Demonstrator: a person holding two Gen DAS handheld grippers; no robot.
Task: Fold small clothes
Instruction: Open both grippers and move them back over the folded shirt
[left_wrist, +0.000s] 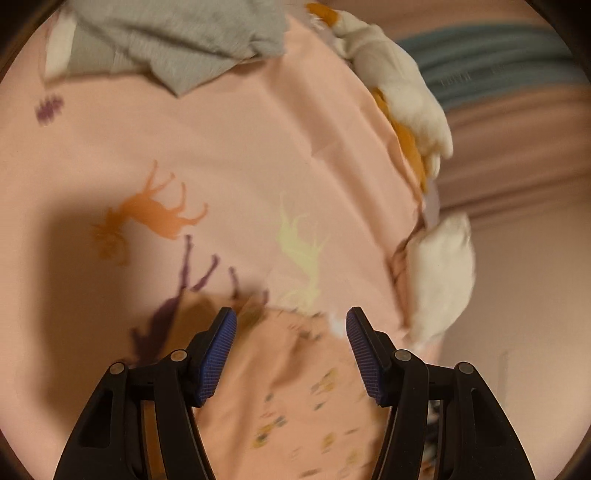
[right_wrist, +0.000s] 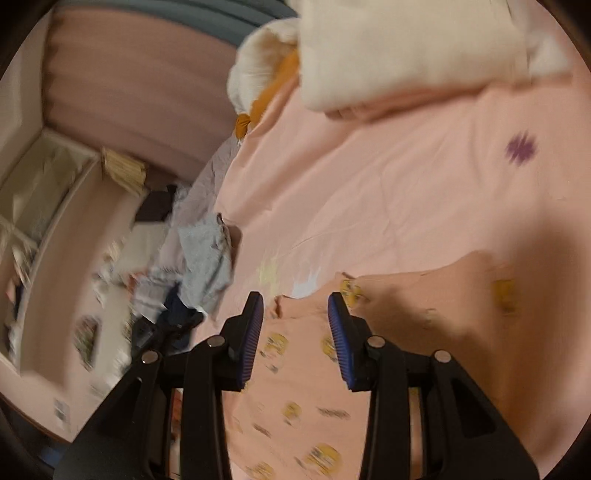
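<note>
Both views look down along their fingers, close over a pink bed sheet. The left wrist view faces up the bed, with a grey cloth at upper left and the bed's edge at right. The right wrist view is tilted, with the bed's edge and floor clutter at left. Both share the sheet, the peach garment at the bottom, and a white-and-orange plush at the top.

The bed sheet is smooth matt pink cloth; the small garment is soft matt peach cloth, printed; the grey garment looks brushed knit; gripper fingers carry ribbed blue rubbery pads on matt black plastic; the plush toy is fluffy white.
</note>
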